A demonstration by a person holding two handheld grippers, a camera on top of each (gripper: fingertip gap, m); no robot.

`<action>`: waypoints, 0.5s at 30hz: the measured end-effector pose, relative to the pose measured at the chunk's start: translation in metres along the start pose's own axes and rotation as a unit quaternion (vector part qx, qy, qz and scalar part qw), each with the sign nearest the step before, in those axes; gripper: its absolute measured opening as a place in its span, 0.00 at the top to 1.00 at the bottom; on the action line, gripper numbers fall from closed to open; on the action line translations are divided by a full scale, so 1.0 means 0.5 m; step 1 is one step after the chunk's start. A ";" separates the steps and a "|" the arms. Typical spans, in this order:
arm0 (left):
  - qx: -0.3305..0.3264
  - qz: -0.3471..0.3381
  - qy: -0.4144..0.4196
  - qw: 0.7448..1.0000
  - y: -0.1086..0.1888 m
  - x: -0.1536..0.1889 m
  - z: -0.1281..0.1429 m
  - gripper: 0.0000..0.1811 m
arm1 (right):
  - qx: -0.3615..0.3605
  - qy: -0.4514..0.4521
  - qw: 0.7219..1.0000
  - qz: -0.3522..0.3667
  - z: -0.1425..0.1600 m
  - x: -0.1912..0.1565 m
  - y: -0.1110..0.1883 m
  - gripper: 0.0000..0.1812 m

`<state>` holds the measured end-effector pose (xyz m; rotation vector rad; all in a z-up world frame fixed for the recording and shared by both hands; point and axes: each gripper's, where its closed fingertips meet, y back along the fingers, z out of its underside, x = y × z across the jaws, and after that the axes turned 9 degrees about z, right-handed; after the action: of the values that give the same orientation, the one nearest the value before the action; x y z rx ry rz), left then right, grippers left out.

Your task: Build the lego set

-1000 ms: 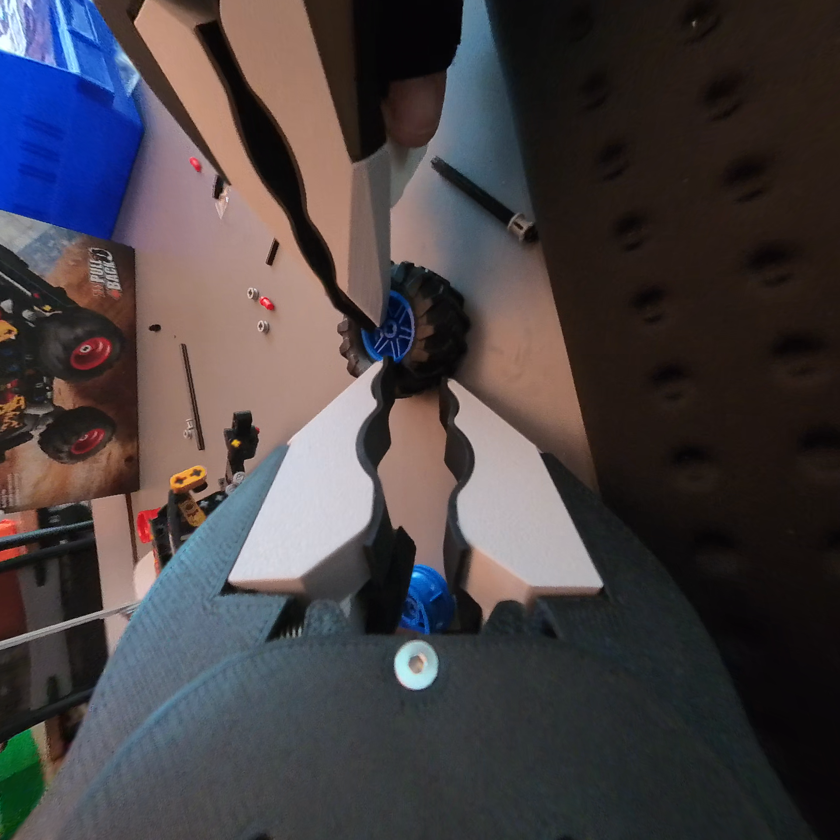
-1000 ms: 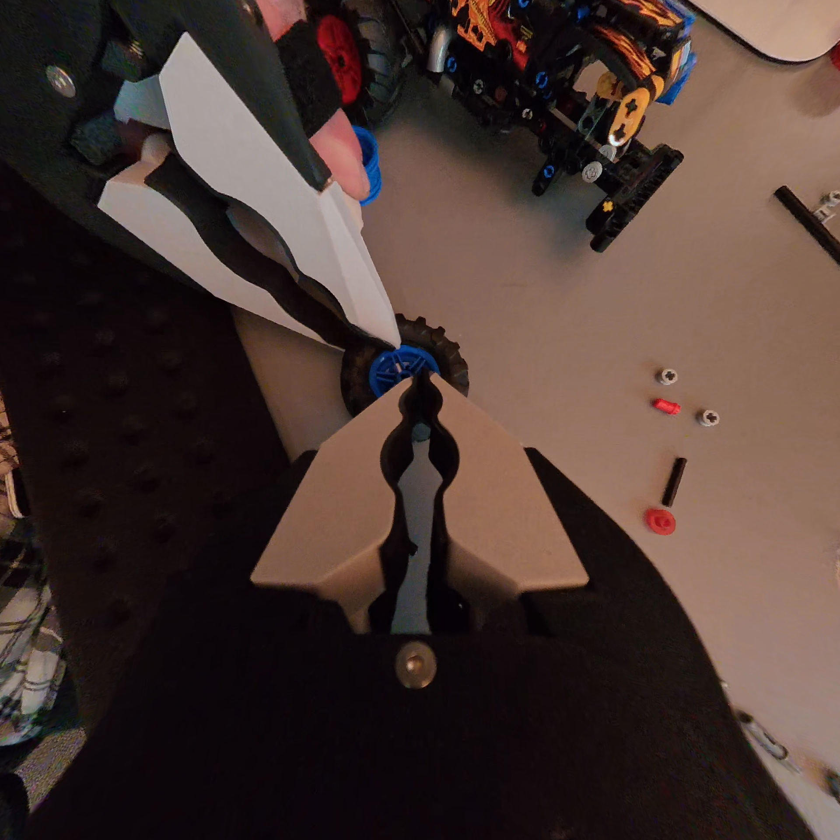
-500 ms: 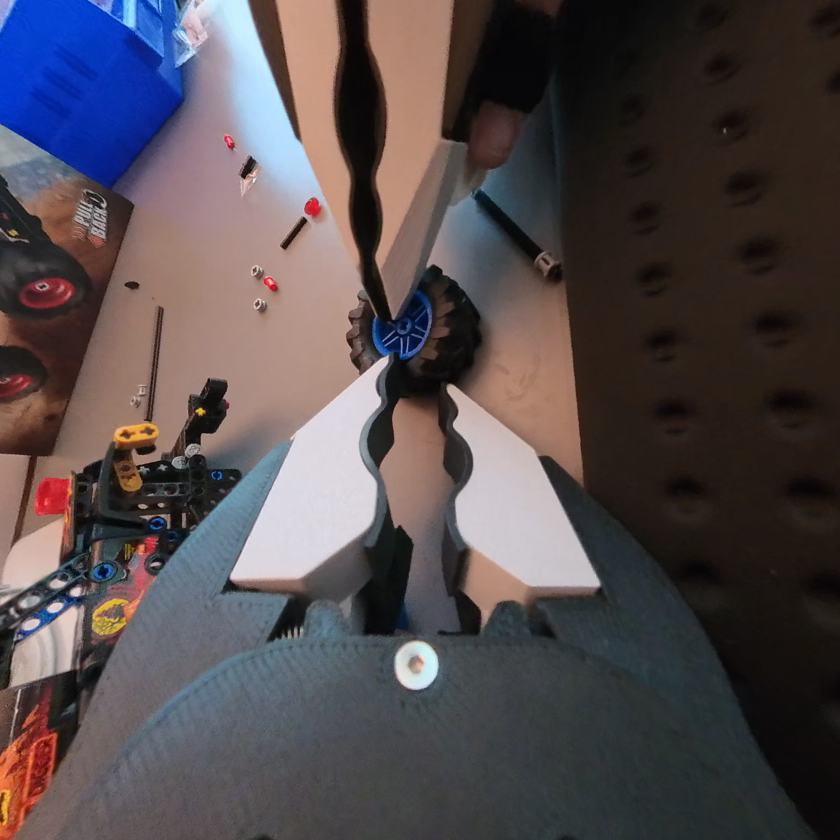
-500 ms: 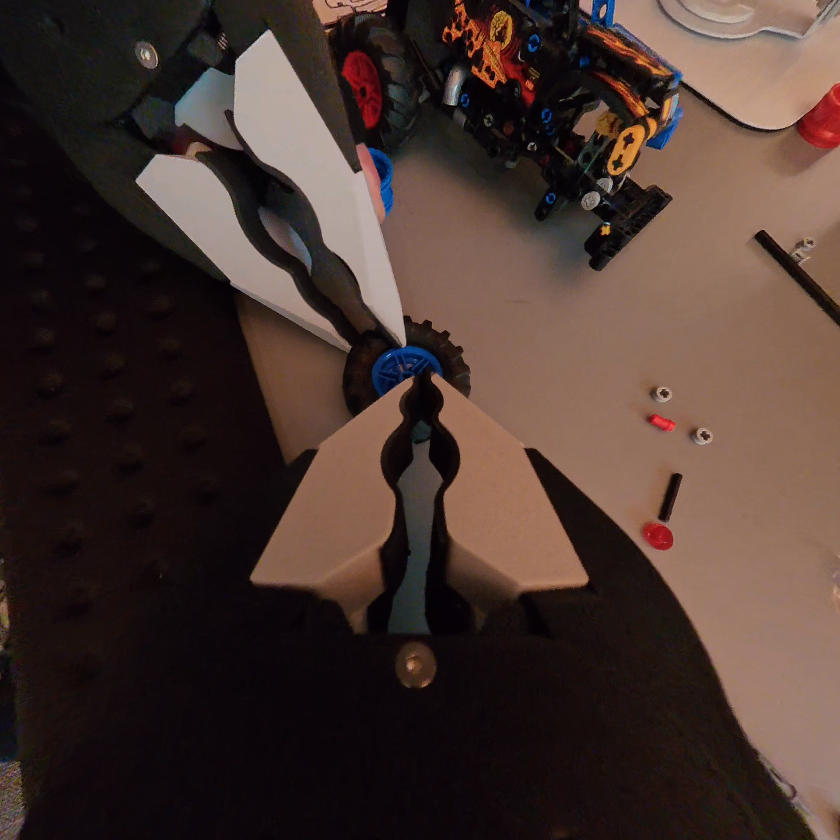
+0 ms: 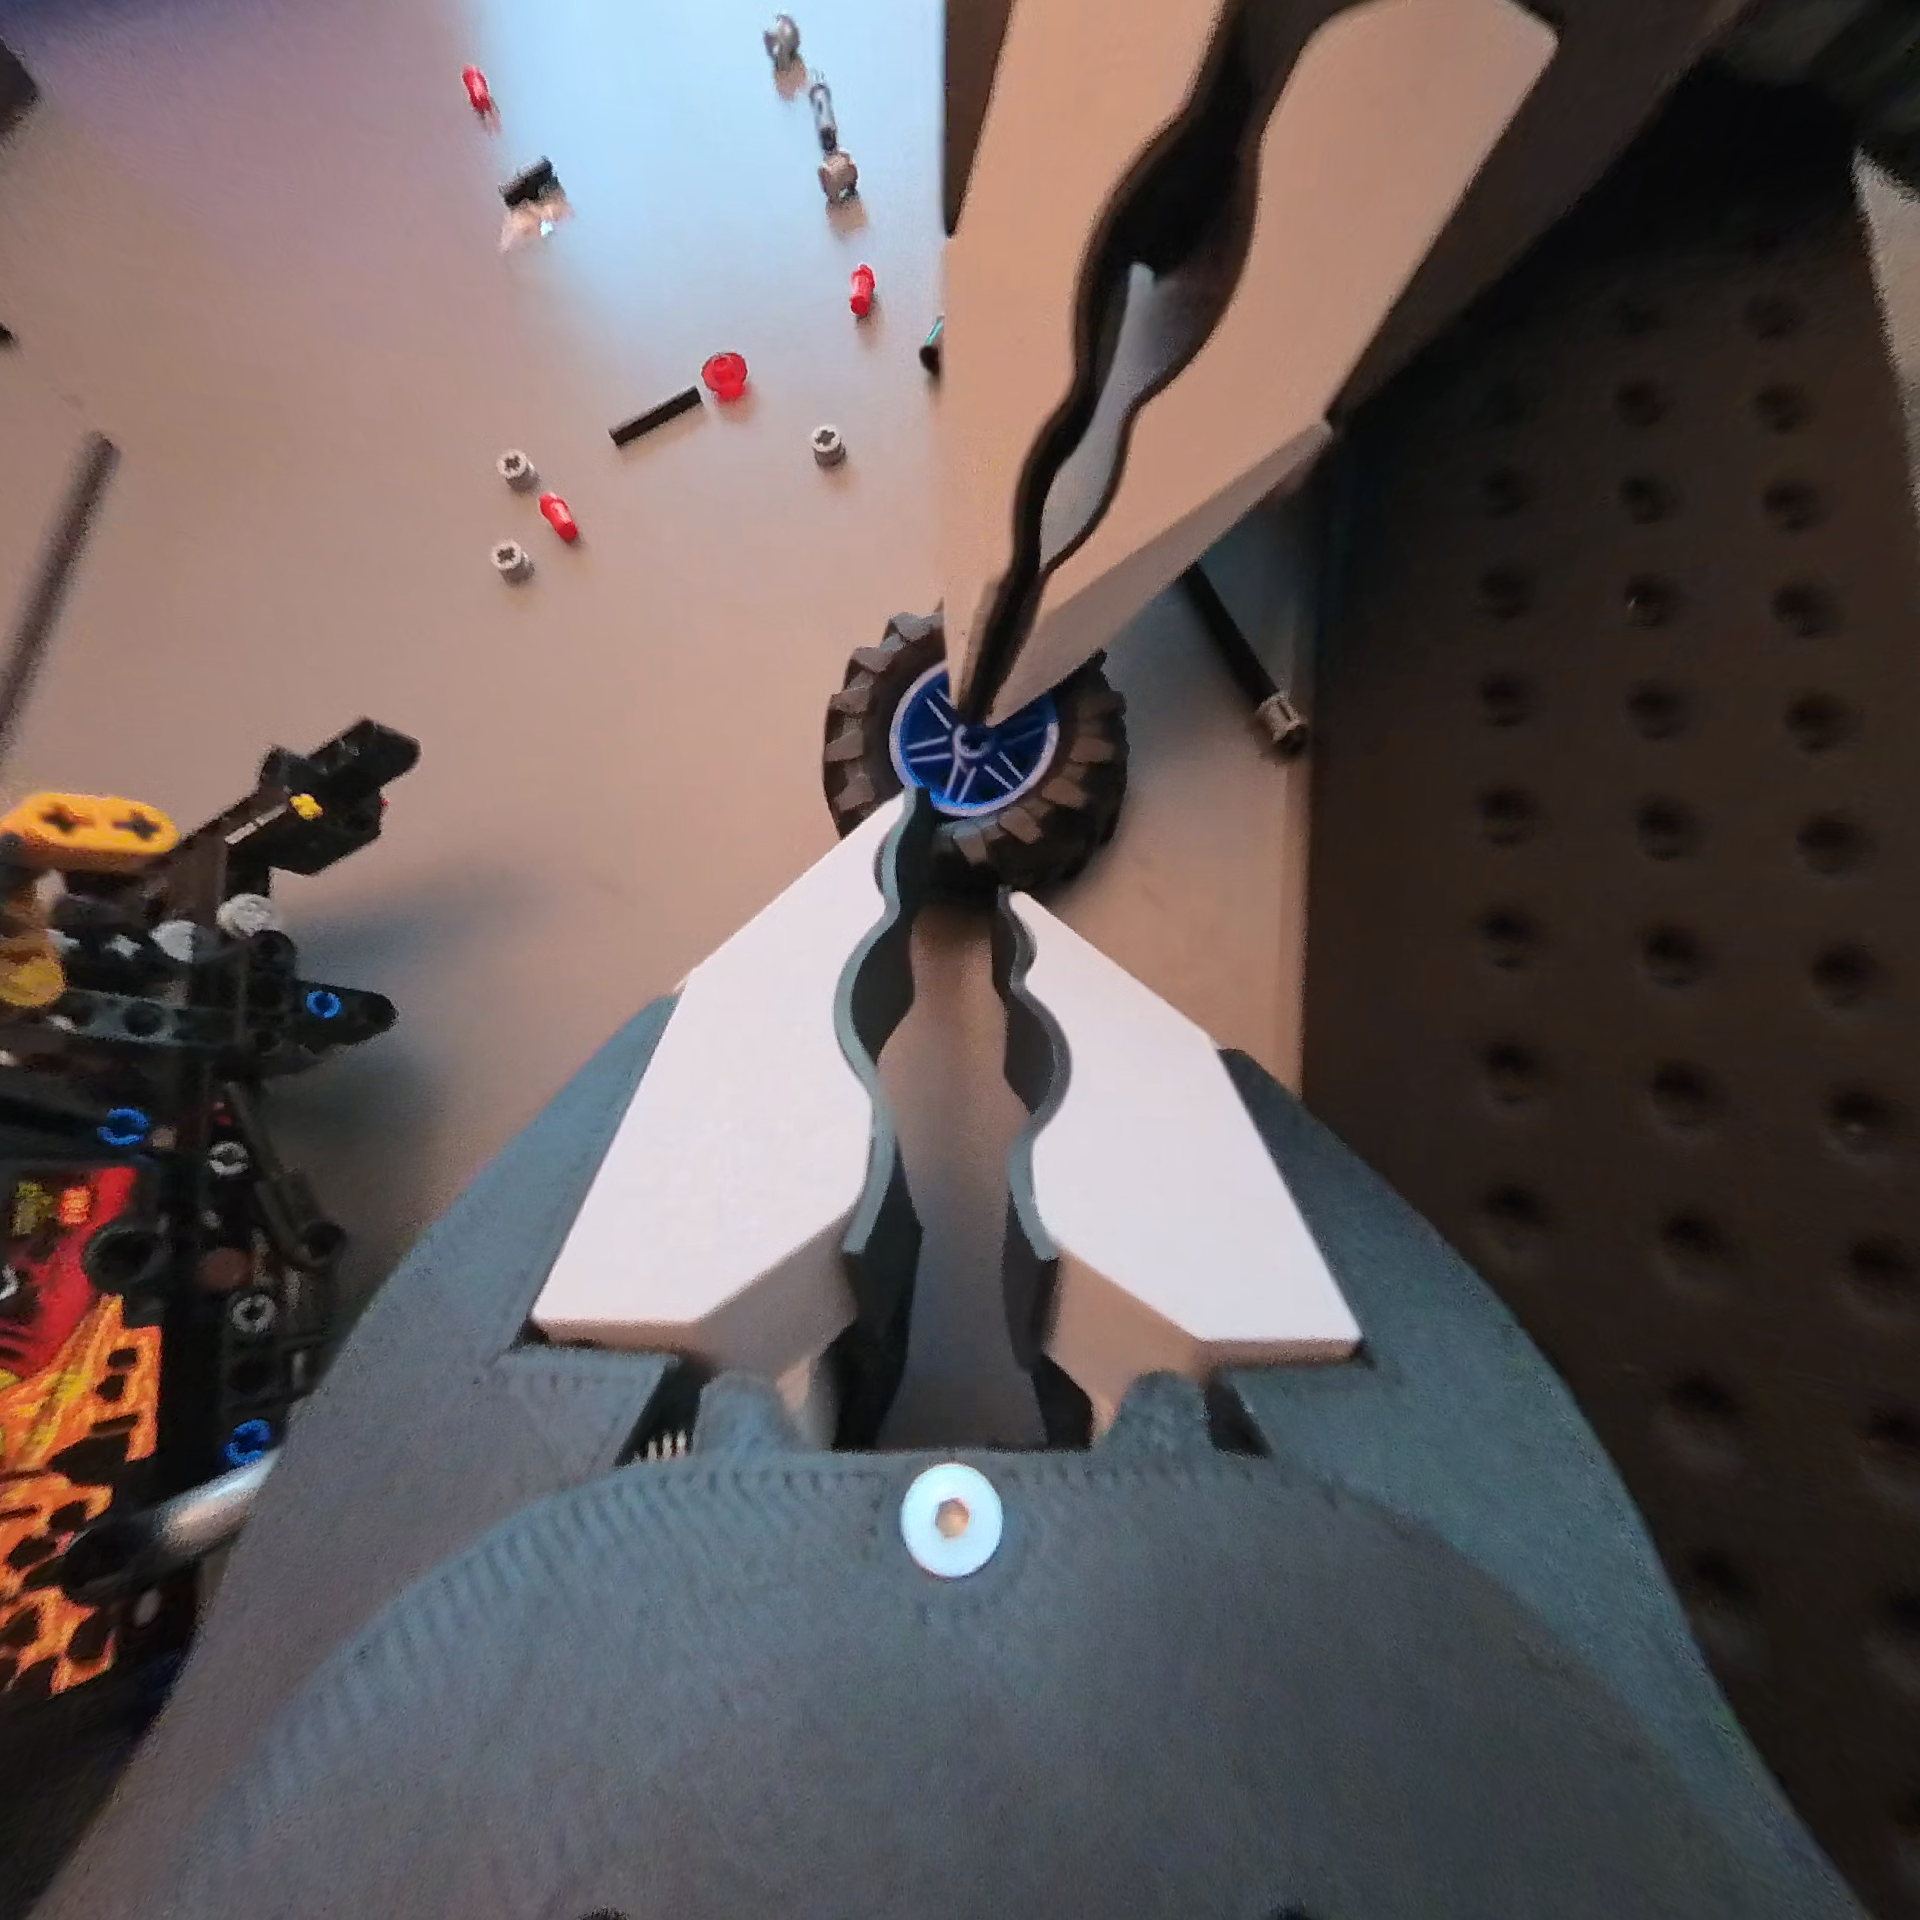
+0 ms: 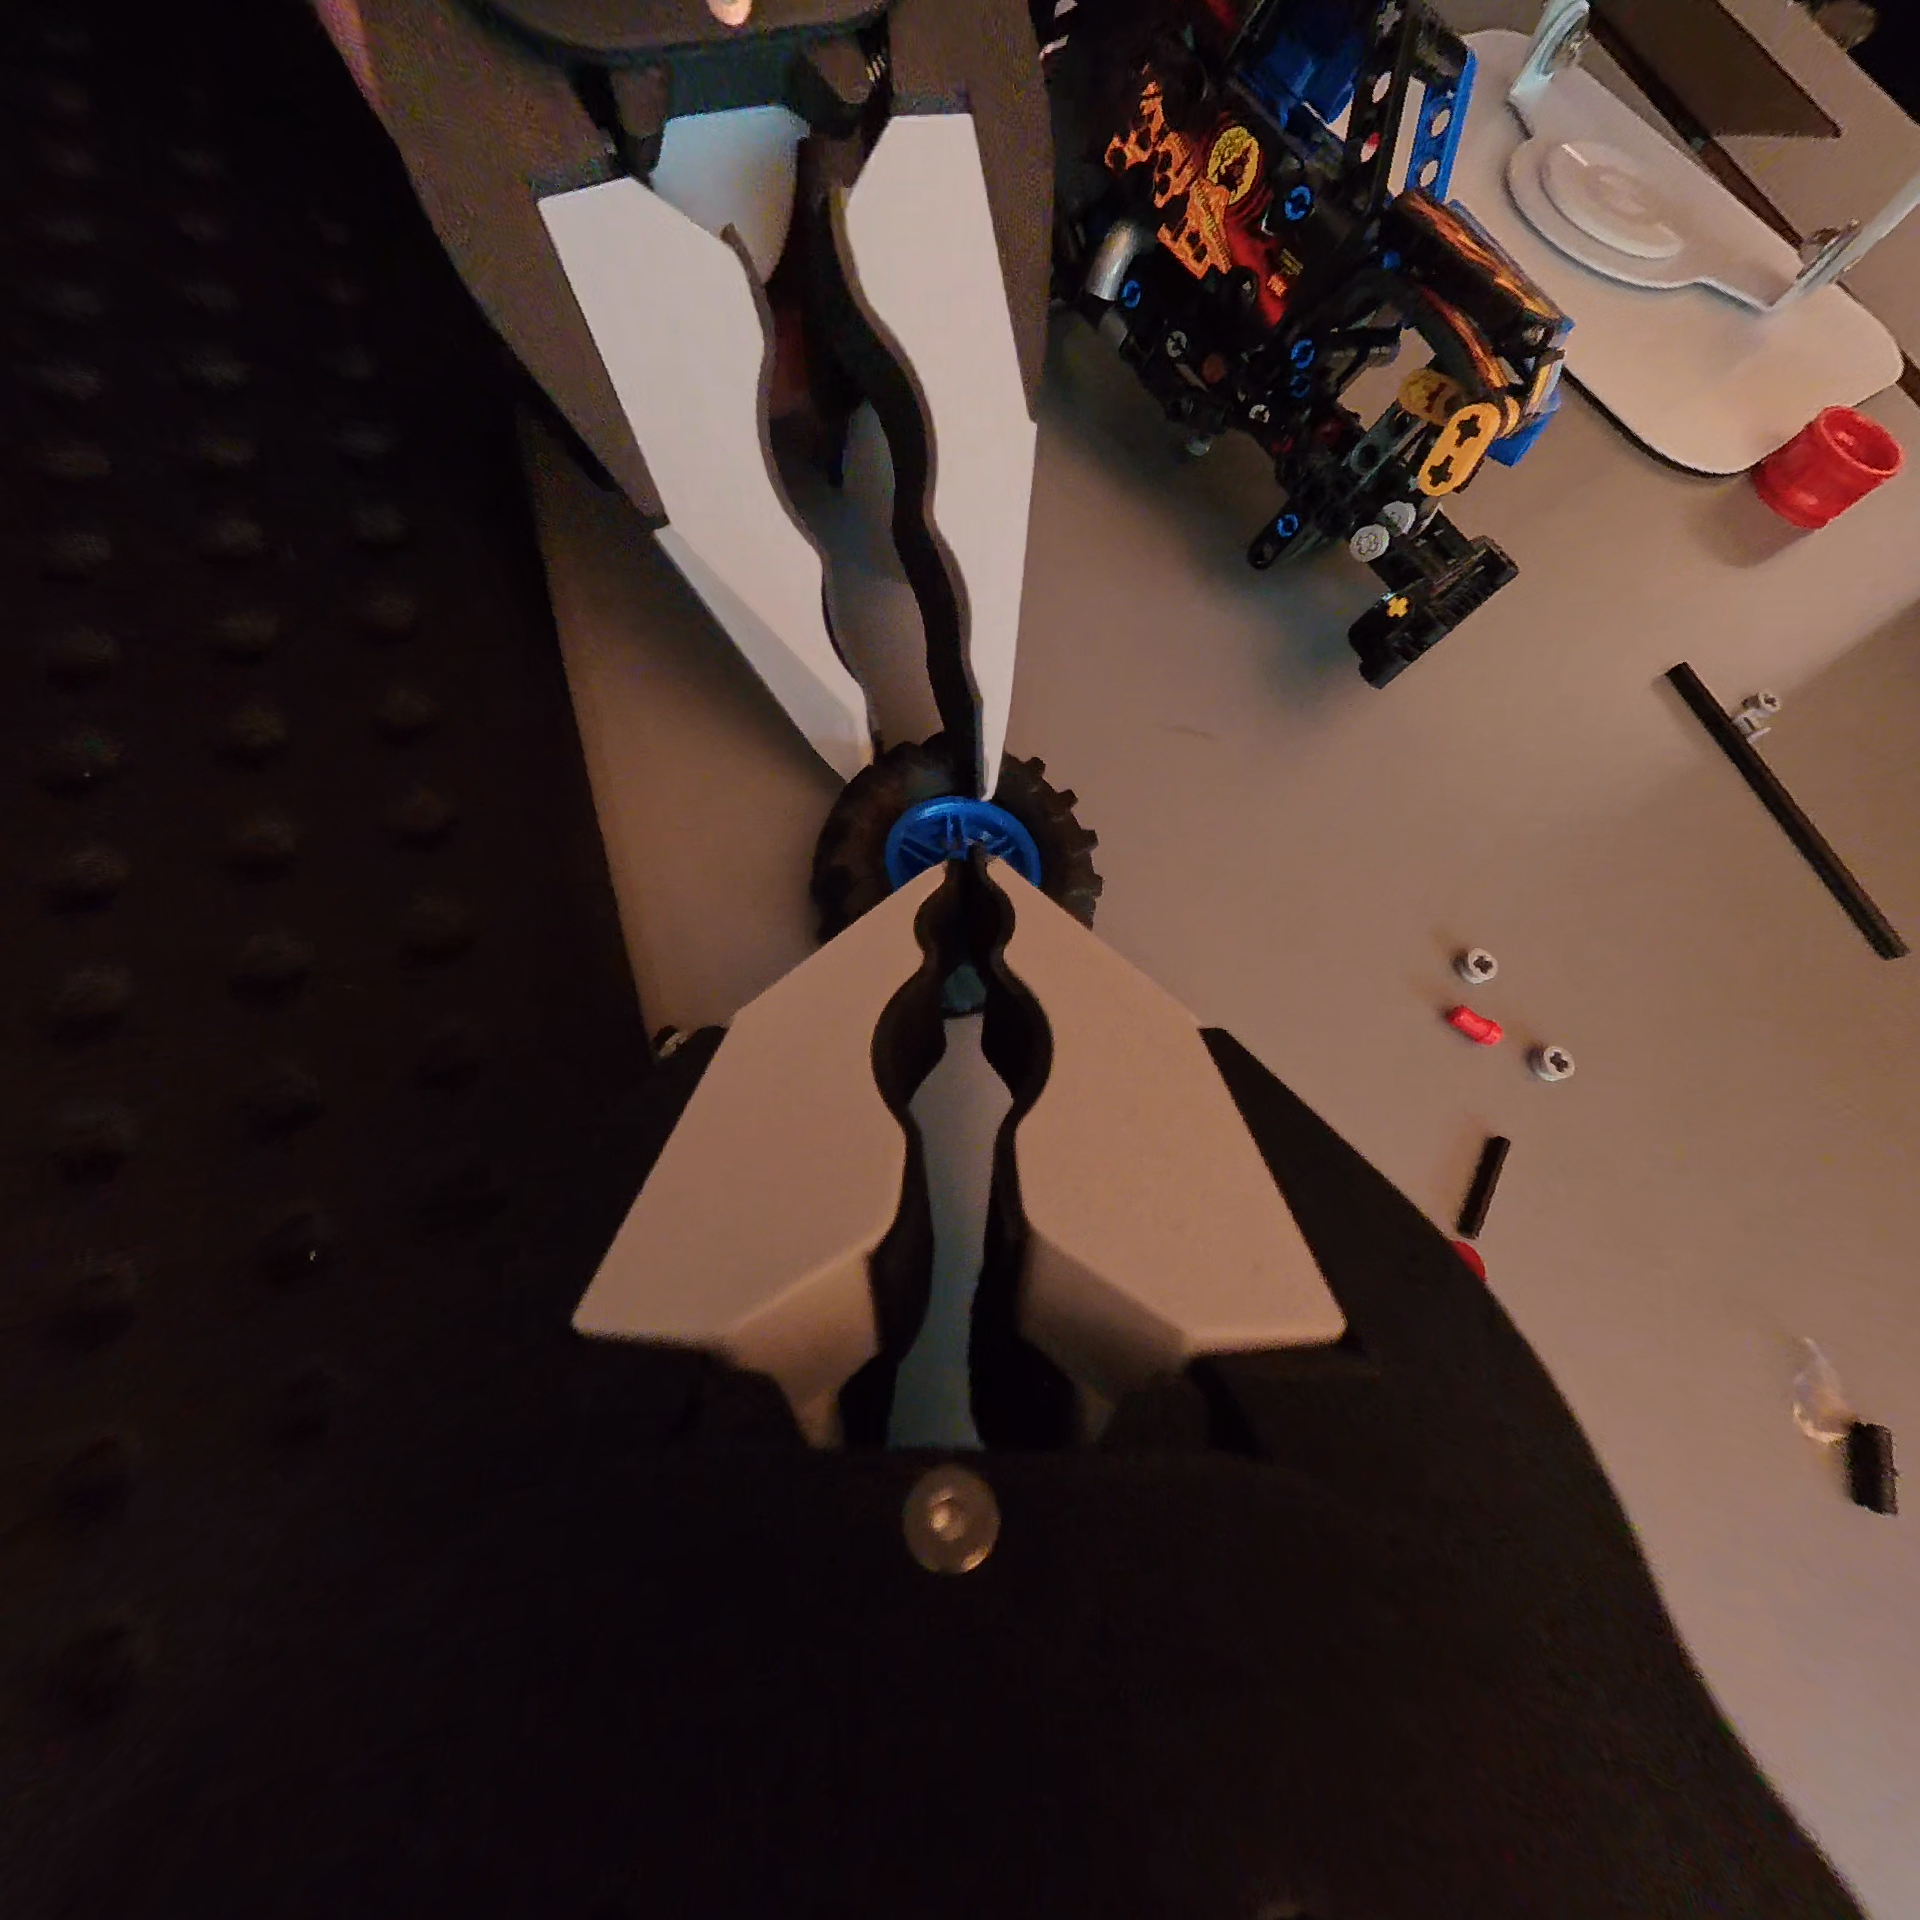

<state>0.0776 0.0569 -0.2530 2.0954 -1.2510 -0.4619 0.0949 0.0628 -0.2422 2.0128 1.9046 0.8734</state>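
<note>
A small wheel, black tyre with a blue rim, stands on edge on the pale table next to a black studded mat. My left gripper is shut on the tyre's near wall. My right gripper comes down from above with its jaws together and its tips on the blue rim. In the right wheel view the wheel sits just past my right gripper, and the left gripper meets it from the far side.
The partly built black, orange and blue truck model stands close by. Loose red pins, grey bushes and black axles lie on the table. The black studded mat borders the wheel. A red rim sits beside a white base.
Both grippers have swung around the wheel while staying on it. In the left wrist view the box slid out and the truck model came in at left; the right gripper now enters from the upper right.
</note>
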 end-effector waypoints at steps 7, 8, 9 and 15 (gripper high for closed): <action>0.010 0.028 0.025 0.999 0.015 0.014 -0.035 0.70 | 0.015 -0.064 0.998 0.001 -0.021 0.024 0.030 1.00; 0.012 0.038 0.037 0.999 0.019 0.015 -0.037 0.62 | 0.009 -0.063 0.998 0.007 -0.017 0.027 0.035 1.00; 0.014 0.036 0.033 0.999 0.018 0.014 -0.036 0.60 | -0.004 -0.058 0.998 0.018 -0.009 0.031 0.036 1.00; -0.027 -0.017 0.019 0.999 -0.019 -0.014 -0.017 0.53 | -0.042 -0.141 0.989 0.015 0.011 0.054 0.029 0.95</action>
<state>0.0852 0.0693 -0.2536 2.0733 -1.1711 -0.4626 0.1094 0.0883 -0.2314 1.9970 1.6607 0.6241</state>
